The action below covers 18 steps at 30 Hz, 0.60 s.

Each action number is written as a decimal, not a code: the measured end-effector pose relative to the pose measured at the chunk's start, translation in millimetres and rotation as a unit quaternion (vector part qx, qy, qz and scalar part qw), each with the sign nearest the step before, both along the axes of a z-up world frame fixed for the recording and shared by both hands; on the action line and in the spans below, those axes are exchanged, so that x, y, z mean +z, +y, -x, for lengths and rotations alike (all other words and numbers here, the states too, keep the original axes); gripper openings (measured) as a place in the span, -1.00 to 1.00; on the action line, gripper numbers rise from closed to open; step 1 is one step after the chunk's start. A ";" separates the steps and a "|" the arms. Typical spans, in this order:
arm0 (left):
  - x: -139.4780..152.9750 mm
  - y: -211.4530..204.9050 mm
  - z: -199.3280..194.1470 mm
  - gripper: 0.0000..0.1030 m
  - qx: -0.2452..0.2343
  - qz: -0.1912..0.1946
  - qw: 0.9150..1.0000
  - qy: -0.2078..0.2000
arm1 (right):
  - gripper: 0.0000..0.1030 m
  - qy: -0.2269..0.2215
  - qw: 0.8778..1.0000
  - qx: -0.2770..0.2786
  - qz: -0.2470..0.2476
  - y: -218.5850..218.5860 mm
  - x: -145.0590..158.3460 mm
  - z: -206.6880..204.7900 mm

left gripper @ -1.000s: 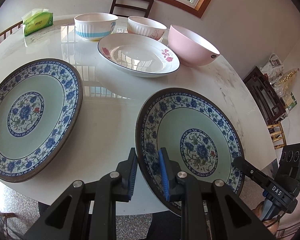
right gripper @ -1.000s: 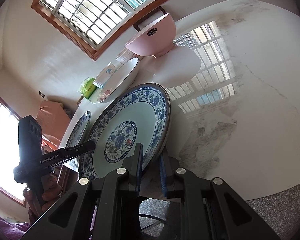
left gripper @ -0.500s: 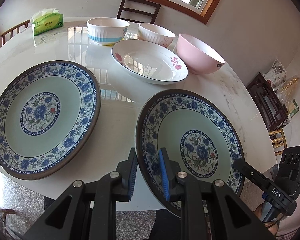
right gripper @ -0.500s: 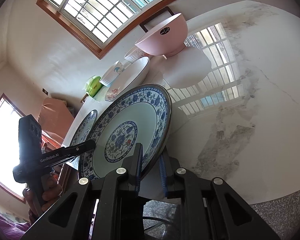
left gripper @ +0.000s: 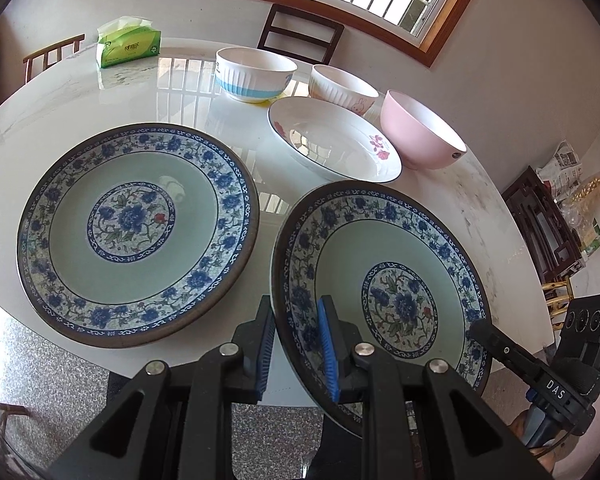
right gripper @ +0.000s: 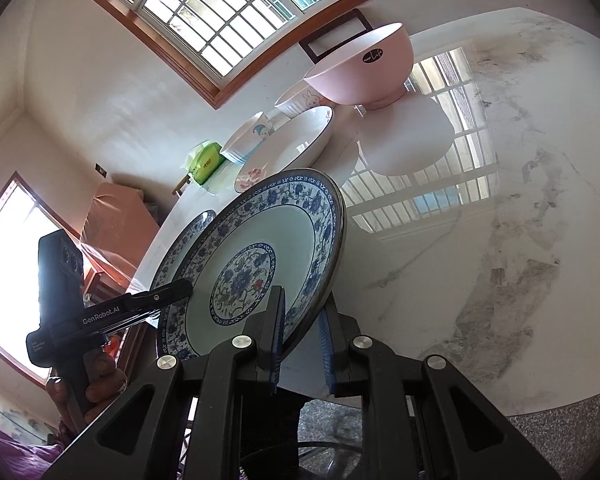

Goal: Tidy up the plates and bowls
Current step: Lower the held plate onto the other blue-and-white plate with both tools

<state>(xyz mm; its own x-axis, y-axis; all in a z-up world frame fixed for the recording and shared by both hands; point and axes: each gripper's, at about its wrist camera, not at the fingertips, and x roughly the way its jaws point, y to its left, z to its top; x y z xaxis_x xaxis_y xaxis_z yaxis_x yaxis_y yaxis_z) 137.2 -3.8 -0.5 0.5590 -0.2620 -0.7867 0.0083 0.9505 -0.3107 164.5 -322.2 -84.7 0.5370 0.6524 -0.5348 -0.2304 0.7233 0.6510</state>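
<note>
Both grippers hold one blue-patterned plate (left gripper: pixel 384 280) by opposite rims, raised above the table's near edge. My left gripper (left gripper: pixel 296 344) is shut on its left rim. My right gripper (right gripper: pixel 302 332) is shut on its right rim, where the same plate (right gripper: pixel 256 256) stands tilted. A second matching plate (left gripper: pixel 136 232) lies flat on the table to the left. Behind stand a white flowered plate (left gripper: pixel 336 140), a pink bowl (left gripper: pixel 420 136), a blue-striped bowl (left gripper: pixel 256 74) and a white rabbit bowl (left gripper: pixel 340 86).
A round white marble table (right gripper: pixel 500 200) carries everything. A green tissue pack (left gripper: pixel 128 46) sits at the far left. A dark chair (left gripper: pixel 300 34) stands behind the table under the window. A dark wooden shelf (left gripper: pixel 540 224) is off to the right.
The held plate has moved with both grippers, rising a little off the table. The flat plate and the bowls have shifted rightward in the left wrist view as the camera moved.
</note>
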 end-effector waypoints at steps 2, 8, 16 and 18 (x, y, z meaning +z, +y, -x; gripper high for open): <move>0.9 5.0 0.4 -0.58 0.005 0.002 1.000 -0.001 | -0.68 -0.003 1.000 0.006 0.002 2.7 1.9 -0.9; 2.4 17.5 5.0 -0.57 0.017 0.004 1.000 -0.001 | -0.68 -0.005 1.000 0.017 0.003 12.0 5.5 -0.5; 2.7 37.5 7.4 -0.56 0.037 0.009 0.999 -0.001 | -0.67 -0.012 0.999 0.035 0.011 28.0 14.4 -3.9; 2.4 44.0 8.6 -0.56 0.043 0.010 0.999 -0.001 | -0.67 -0.012 0.999 0.040 0.012 30.9 14.6 -5.1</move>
